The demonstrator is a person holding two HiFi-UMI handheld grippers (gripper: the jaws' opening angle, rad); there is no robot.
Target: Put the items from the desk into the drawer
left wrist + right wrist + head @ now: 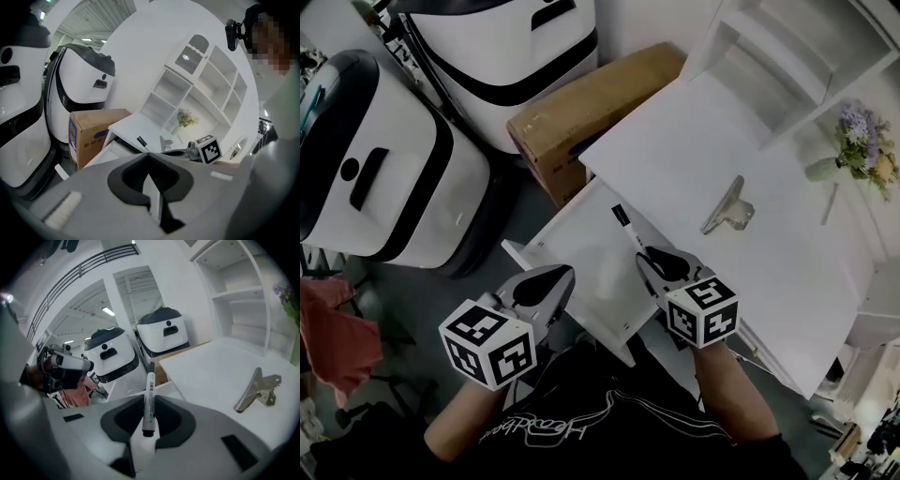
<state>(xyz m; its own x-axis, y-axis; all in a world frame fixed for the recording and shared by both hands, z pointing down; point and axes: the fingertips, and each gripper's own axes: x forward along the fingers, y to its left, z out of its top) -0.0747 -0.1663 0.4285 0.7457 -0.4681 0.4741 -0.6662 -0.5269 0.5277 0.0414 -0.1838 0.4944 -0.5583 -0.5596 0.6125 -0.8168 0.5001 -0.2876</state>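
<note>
A marker (148, 397) is clamped in the right tongs (650, 258) over the open drawer (577, 248). The left tongs (148, 158) are pressed together, empty. A clip (727, 208) is seen lying on the counter (675, 155).

White script is running upside down across the shirt (546, 429), seemingly beginning "Head"; the rest is reading unclear. The box (89, 133) is carrying blue print, too blurred to read. The marker (149, 397) is bearing small dark characters, illegible. The left cube (487, 342) and right cube (703, 312) are showing black-and-white square codes.
</note>
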